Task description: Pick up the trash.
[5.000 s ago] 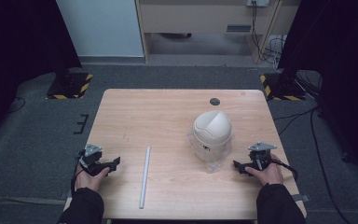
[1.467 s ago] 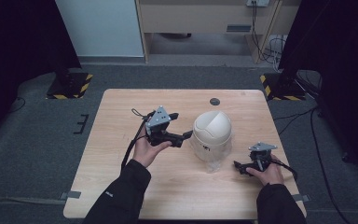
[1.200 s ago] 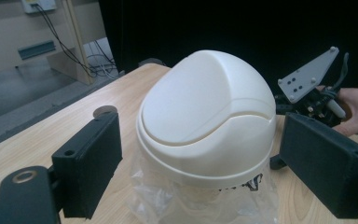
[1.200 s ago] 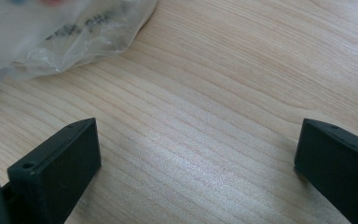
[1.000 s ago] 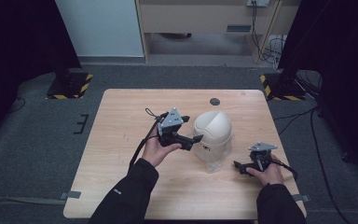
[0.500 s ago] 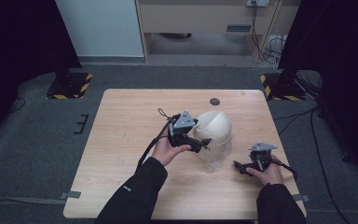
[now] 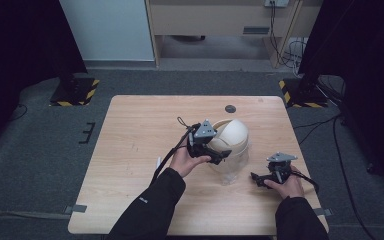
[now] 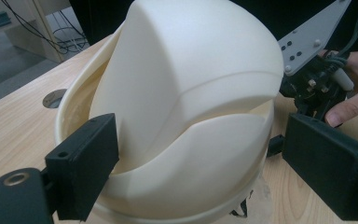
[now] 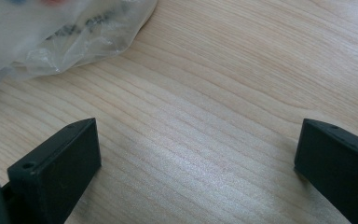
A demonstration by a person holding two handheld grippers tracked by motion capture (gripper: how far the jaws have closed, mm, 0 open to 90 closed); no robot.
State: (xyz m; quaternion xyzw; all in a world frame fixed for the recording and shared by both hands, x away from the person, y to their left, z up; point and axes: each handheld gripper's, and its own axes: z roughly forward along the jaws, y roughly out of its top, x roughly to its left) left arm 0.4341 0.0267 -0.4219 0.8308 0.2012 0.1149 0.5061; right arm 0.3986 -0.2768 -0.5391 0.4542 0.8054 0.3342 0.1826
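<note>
left tool spread wide, right tool spread wide

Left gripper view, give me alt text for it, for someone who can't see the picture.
A cream domed container sits close up between the open black jaws of the left hand-held gripper, which do not touch it. It rests on a wooden table over clear plastic wrap; the other hand-held gripper and a hand lie behind it.
</note>
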